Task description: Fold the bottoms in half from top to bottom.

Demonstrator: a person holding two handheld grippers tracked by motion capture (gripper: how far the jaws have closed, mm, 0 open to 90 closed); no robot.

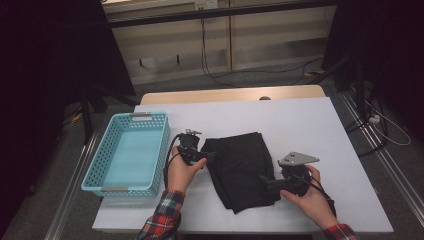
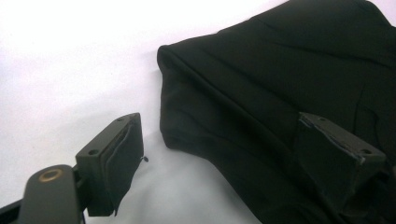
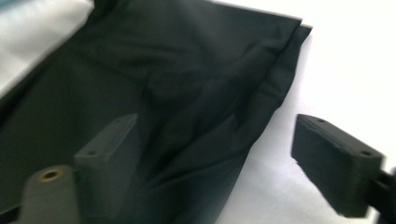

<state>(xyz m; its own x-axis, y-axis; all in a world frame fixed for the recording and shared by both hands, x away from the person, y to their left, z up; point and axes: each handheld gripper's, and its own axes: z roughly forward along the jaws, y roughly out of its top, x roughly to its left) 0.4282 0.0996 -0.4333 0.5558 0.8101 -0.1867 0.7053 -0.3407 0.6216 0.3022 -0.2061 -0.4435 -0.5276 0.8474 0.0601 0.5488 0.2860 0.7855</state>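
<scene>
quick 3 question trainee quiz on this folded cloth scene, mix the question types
1. True or false: the black cloth lies inside the blue basket.
2. Which tongs are at the cloth's near right edge? A) left tongs B) right tongs
3. Fill in: the basket stands to the ____ of the cloth in the high view.

Key:
1. False; it lies folded on the white table.
2. B
3. left
</scene>
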